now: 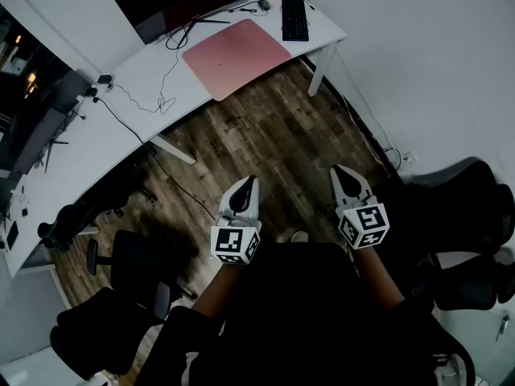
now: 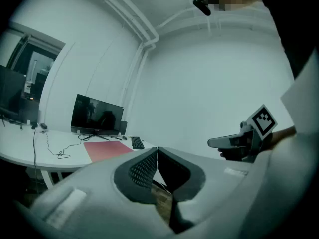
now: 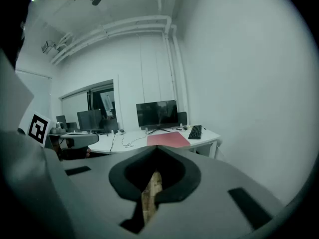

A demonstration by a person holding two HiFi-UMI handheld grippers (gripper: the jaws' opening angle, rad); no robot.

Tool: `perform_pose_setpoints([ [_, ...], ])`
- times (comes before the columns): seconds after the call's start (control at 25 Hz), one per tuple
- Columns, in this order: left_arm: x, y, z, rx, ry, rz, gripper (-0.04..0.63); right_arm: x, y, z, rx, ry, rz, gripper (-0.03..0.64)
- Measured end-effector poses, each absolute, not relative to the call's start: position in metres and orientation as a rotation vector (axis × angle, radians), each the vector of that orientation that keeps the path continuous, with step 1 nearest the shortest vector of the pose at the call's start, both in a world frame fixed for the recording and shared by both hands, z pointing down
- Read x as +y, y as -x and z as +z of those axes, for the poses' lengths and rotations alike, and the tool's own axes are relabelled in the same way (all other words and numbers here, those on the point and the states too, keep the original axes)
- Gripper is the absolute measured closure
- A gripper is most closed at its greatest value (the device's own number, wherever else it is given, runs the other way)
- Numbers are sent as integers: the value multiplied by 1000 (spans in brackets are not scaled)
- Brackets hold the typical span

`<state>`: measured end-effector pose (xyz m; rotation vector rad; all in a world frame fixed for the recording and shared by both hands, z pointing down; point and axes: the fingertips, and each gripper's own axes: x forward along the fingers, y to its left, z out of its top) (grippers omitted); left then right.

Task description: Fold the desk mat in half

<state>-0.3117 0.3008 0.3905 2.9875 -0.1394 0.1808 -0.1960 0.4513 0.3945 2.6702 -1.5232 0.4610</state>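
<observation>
A pink desk mat (image 1: pixel 236 56) lies flat on the white desk (image 1: pixel 129 107) at the far end of the room, between a monitor (image 1: pixel 187 2) and the desk's front edge. The mat (image 2: pixel 105 150) shows small in the left gripper view and again, as the mat (image 3: pixel 167 139), in the right gripper view. My left gripper (image 1: pixel 250 182) and right gripper (image 1: pixel 335 172) hover side by side over the wooden floor, well short of the desk. Both are shut with nothing between the jaws. The right gripper (image 2: pixel 214 143) is seen from the left one.
A black keyboard (image 1: pixel 294 18) and mouse (image 1: pixel 264 5) lie right of the mat, cables (image 1: pixel 165 95) trail left of it. Black office chairs stand at lower left (image 1: pixel 129 292) and right (image 1: pixel 463 215). A second desk with monitors (image 1: pixel 40 131) runs along the left.
</observation>
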Motion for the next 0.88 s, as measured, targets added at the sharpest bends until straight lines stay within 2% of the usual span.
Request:
perform_pose_setpoints([
  [0.88, 393, 266, 393, -130, -3054, 125, 571, 562, 153, 410, -1466, -2725, 422, 617],
])
